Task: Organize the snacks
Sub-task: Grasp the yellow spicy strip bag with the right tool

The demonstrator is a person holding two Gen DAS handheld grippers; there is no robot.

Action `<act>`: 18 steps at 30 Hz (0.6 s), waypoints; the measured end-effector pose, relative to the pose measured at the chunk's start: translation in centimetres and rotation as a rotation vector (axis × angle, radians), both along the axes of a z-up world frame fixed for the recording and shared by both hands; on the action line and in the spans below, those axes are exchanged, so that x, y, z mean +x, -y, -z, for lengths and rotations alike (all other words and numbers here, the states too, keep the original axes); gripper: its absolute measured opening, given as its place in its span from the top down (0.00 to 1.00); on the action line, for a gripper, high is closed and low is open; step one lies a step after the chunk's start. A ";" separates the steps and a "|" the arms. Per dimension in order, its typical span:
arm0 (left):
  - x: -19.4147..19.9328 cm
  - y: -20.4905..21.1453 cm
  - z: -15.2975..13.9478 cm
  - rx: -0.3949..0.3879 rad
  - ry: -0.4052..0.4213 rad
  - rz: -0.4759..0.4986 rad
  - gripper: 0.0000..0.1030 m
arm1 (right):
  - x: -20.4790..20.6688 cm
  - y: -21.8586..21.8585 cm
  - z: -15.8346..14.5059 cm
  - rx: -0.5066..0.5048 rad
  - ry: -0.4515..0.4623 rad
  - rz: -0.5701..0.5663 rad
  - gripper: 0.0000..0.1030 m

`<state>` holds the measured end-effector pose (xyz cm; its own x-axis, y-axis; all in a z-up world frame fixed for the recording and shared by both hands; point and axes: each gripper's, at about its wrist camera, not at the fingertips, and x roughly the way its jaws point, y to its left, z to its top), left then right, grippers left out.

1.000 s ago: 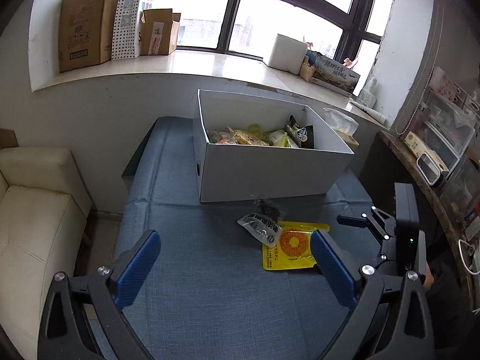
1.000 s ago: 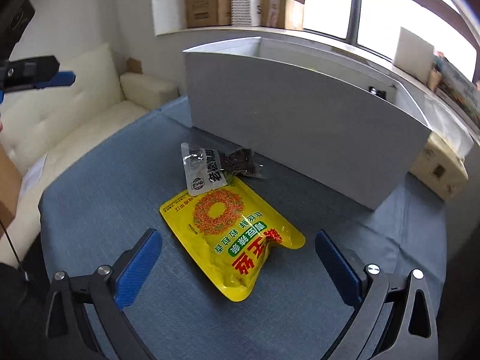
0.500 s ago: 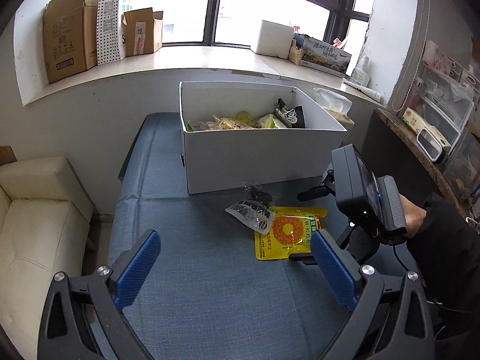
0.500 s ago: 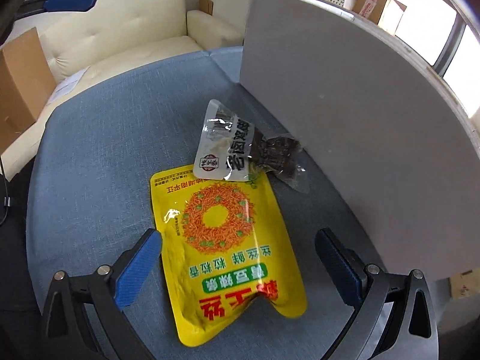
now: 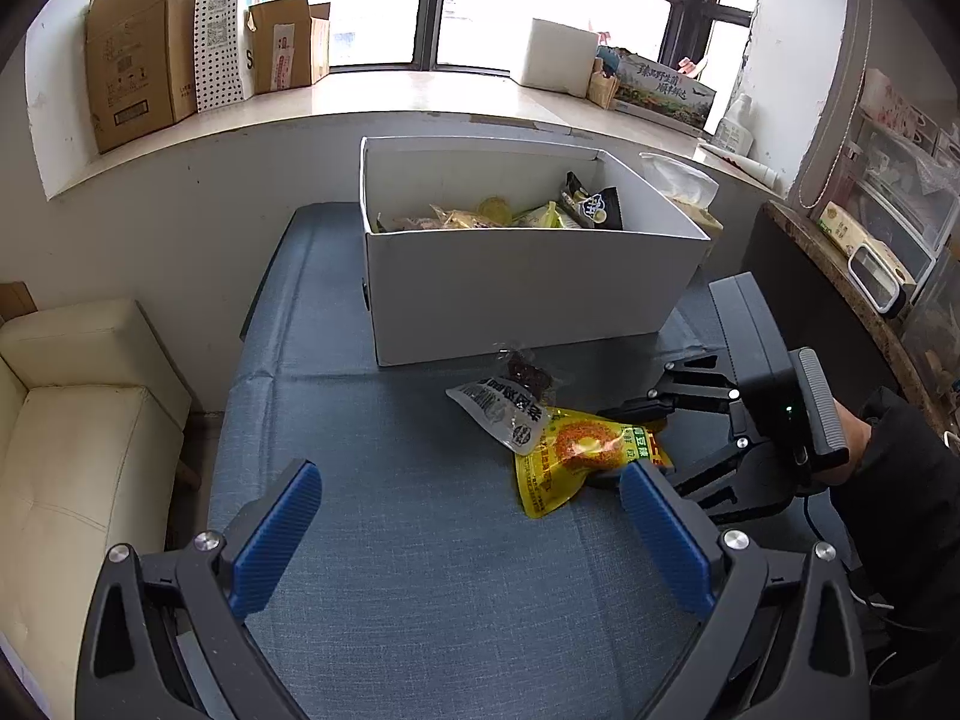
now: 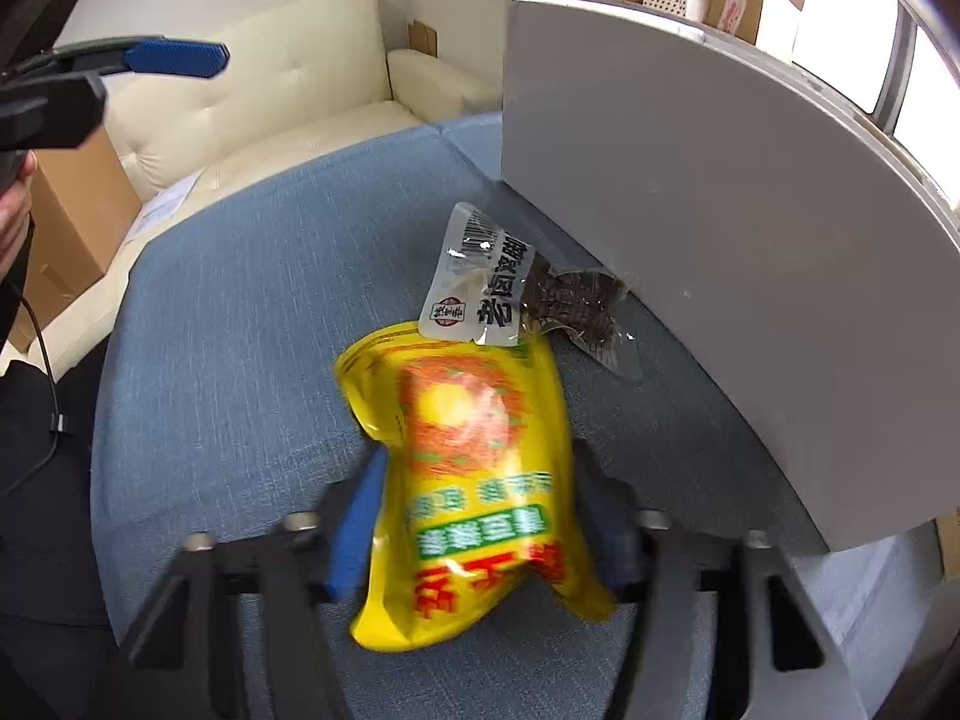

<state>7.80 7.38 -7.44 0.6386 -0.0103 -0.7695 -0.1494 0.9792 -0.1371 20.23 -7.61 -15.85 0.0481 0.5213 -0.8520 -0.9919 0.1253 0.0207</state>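
At the near edge of the table: left gripper (image 5: 468,531), jaws spread wide with nothing between them, hanging above bare blue cloth (image 5: 420,570).
Near right side: right gripper (image 6: 480,522), fingers drawn in against the sides of the yellow snack bag (image 6: 474,468); half a second ago they stood wide apart around it, so the grasp has only just closed.
Yellow snack bag: lower end pinched and bulging between the fingers, top end tipped toward the box, its surface blurred; from the left view (image 5: 576,456) it seems to rest partly on the cloth.
Meaning for the task: judging by this, the pick-up is secured and the lift into the box comes next.
Writing on the yellow bag: large red and green Chinese characters, upside down to the right camera and too smeared to read; an orange ring of snack pieces is printed above them.
Clear jerky pouch (image 6: 510,300): lies just beyond the yellow bag, overlapping its top edge, dark pieces showing at the end nearest the box wall; a barcode, bold black Chinese characters and a small round red seal show, none legible enough to name.
Far side of the table: white box (image 5: 528,294), already holding assorted packets.
Windowsill beyond: brown cartons (image 5: 138,54).
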 end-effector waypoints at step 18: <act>8.3 3.2 5.2 0.105 -0.124 0.174 0.01 | -3.6 14.0 -4.7 0.170 -0.074 0.484 0.64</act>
